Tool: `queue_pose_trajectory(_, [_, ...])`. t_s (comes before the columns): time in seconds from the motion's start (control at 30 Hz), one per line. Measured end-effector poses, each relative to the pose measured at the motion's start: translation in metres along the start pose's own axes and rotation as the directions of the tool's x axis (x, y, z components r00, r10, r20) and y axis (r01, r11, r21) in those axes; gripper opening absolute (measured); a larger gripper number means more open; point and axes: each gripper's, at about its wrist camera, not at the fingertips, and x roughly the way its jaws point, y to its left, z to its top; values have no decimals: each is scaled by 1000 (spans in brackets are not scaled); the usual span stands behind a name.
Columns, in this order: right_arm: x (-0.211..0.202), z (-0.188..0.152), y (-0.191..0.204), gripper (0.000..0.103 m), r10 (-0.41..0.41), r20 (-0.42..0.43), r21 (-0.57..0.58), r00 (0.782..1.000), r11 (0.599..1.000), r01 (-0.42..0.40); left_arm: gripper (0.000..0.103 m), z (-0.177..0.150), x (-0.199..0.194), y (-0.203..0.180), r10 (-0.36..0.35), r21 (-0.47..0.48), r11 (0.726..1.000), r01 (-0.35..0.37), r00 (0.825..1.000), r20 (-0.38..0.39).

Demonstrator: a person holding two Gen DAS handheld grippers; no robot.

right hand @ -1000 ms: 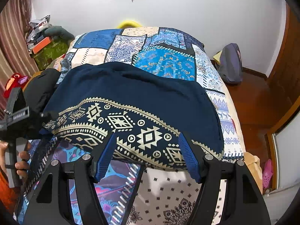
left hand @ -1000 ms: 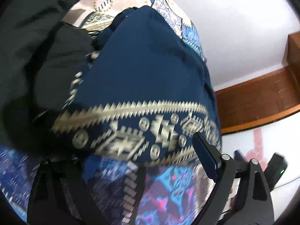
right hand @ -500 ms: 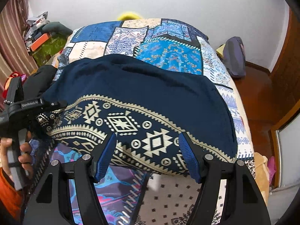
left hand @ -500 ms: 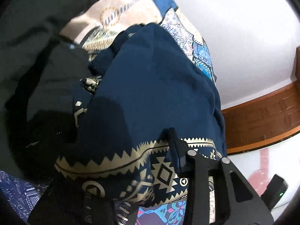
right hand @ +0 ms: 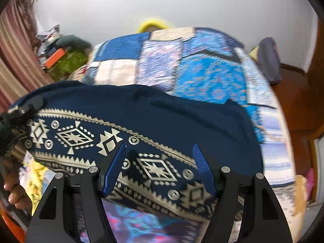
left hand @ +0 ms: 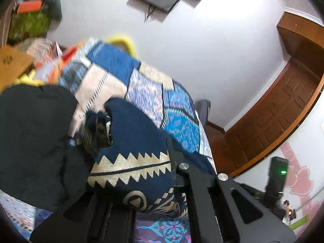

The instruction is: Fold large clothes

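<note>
A large navy garment (right hand: pixel 162 117) with a gold geometric border lies across the patchwork bed (right hand: pixel 210 77). My left gripper (left hand: pixel 141 174) is shut on the garment's bordered hem (left hand: pixel 131 168) at its left corner and lifts it; the cloth covers the left finger. It also shows at the left edge of the right wrist view (right hand: pixel 22 109). My right gripper (right hand: pixel 160 162) is open, its blue fingers (right hand: pixel 202 168) on either side of the gold border, not closed on it.
A black garment (left hand: pixel 34 137) lies bunched at the bed's left side. A grey bag (right hand: pixel 269 60) leans by the wall on the right, next to a wooden door (left hand: pixel 279 109). Clutter and a green box (right hand: pixel 66 62) stand left of the bed.
My left gripper has closed on the hem corner and lifted it, tilting upward. My right gripper has moved forward over the gold border and stayed open.
</note>
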Motion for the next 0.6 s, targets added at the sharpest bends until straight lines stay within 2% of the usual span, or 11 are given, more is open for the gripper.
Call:
queue_pose_trajectory(0.1, [25, -9, 32, 65, 65, -45, -56, 997, 996, -68, 4, 8, -21, 5, 80, 37, 996, -82, 995, 66])
queue_pose_trajectory(0.2, [53, -22, 61, 65, 99, -99, -108, 990, 988, -110, 4, 2, -34, 13, 147, 62, 986, -154, 983, 107])
queue_pose_trajectory(0.27, [69, -33, 76, 67, 99, -129, -137, 987, 984, -116, 4, -3, -29, 21, 192, 74, 977, -200, 976, 104])
queue_pose_trajectory(0.33, [80, -43, 86, 69, 67, -148, -191, 987, 977, -95, 4, -11, -17, 35, 227, 65, 971, -232, 971, 69])
queue_pose_trajectory(0.4, [78, -47, 93, 70, 35, -141, -269, 989, 960, -73, 4, -20, -13, 47, 248, 47, 967, -250, 968, 48])
queue_pose_trajectory(0.47, [71, -47, 93, 70, 44, -154, -295, 987, 951, -88, 4, -26, -7, 60, 291, 28, 956, -292, 956, 47])
queue_pose_trajectory(0.57, [50, -41, 74, 67, 103, -157, -232, 982, 963, -138, 8, -32, -5, 83, 325, -47, 945, -324, 945, 27])
queue_pose_trajectory(0.6, [43, -39, 64, 67, 116, -147, -193, 982, 971, -143, 17, -35, -4, 91, 319, -85, 945, -317, 948, 11])
